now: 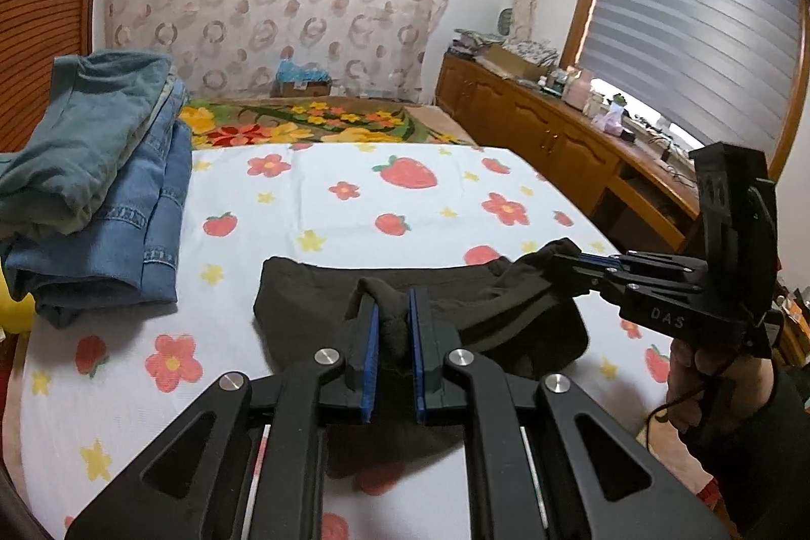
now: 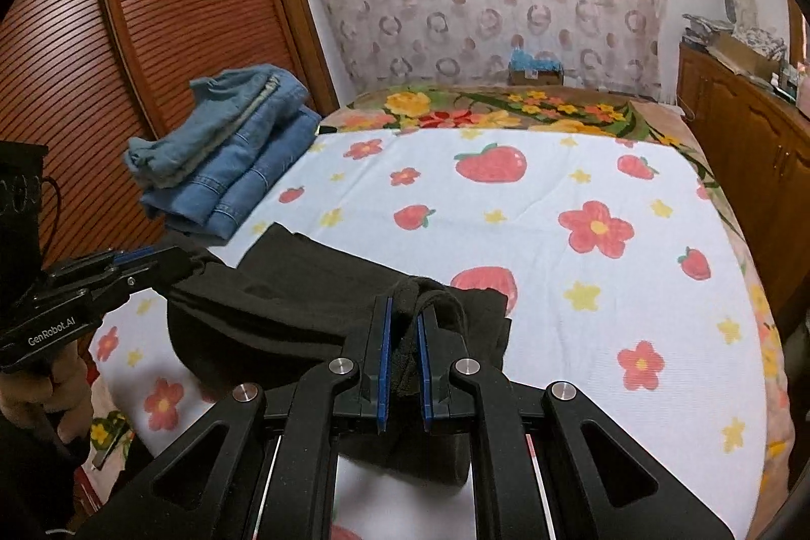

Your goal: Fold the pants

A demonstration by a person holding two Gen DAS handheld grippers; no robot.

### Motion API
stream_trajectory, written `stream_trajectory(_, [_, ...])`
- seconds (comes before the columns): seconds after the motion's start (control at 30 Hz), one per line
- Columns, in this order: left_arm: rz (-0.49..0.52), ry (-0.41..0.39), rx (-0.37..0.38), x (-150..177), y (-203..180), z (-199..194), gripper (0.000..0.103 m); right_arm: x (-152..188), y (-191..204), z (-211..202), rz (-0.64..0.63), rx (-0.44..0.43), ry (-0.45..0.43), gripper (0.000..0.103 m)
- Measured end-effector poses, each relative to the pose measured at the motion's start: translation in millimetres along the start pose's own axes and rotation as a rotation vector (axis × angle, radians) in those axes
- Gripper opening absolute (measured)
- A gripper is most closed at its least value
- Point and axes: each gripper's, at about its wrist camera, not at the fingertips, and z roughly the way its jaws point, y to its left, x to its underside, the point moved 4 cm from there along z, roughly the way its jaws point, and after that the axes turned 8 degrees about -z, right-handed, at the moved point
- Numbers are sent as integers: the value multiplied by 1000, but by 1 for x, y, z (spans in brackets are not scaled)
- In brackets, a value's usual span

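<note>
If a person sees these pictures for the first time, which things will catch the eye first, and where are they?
First, the black pants near the front edge of the bed, pinched at two places: by the left tool and the right tool. Next, the white sheet under them, printed with strawberries and flowers. Then the stack of folded jeans on the bed's left side.

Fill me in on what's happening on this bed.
A person is folding black pants on the strawberry-print sheet, a handheld gripper in each hand. The left gripper and the right gripper are each clamped on a bunch of the dark fabric, lifting one edge. A stack of folded jeans sits to the left.
</note>
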Motion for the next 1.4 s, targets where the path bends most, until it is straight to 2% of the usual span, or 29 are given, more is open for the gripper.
stream_trajectory(0.13, [2, 13, -16, 3, 5, 8, 12, 0, 3, 8, -15, 16, 15, 9])
stream_trajectory(0.23, [8, 19, -28, 5, 7, 12, 17, 0, 3, 13, -23, 20, 24, 9])
stream_trajectory(0.33, [35, -12, -54, 5, 7, 9, 36, -1, 4, 14, -45, 34, 23, 9])
stream_trajectory(0.37, [40, -25, -49, 6, 7, 7, 46, -1, 4, 14, -50, 36, 23, 9])
stream_trajectory(0.43, [45, -26, -49, 7, 7, 4, 51, -1, 5, 13, -63, 41, 25, 10])
stream_trajectory(0.5, [53, -21, -56, 9, 8, 3, 62, -1, 6, 12, -73, 47, 24, 12])
stream_trajectory(0.57, [49, -20, -54, 12, 11, 3, 68, -2, 6, 9, -80, 58, 19, 18])
stream_trajectory(0.6, [45, -14, -52, 13, 12, 4, 68, -2, 5, 8, -81, 65, 19, 21])
stream_trajectory(0.67, [30, -3, -56, 17, 16, 5, 68, -2, 5, 7, -85, 78, 24, 32])
stream_trajectory(0.73, [23, 5, -67, 23, 20, 6, 68, -1, 3, 4, -87, 82, 25, 34])
stream_trajectory(0.87, [21, 48, -92, 36, 27, 15, 68, 6, -1, -2, -91, 77, 37, 36])
stream_trajectory(1.07, [28, 117, -135, 52, 36, 31, 68, 30, -3, -3, -107, 59, 112, 36])
stream_trajectory(1.4, [33, 136, -153, 56, 39, 38, 69, 58, -7, -16, -100, 16, 150, 36])
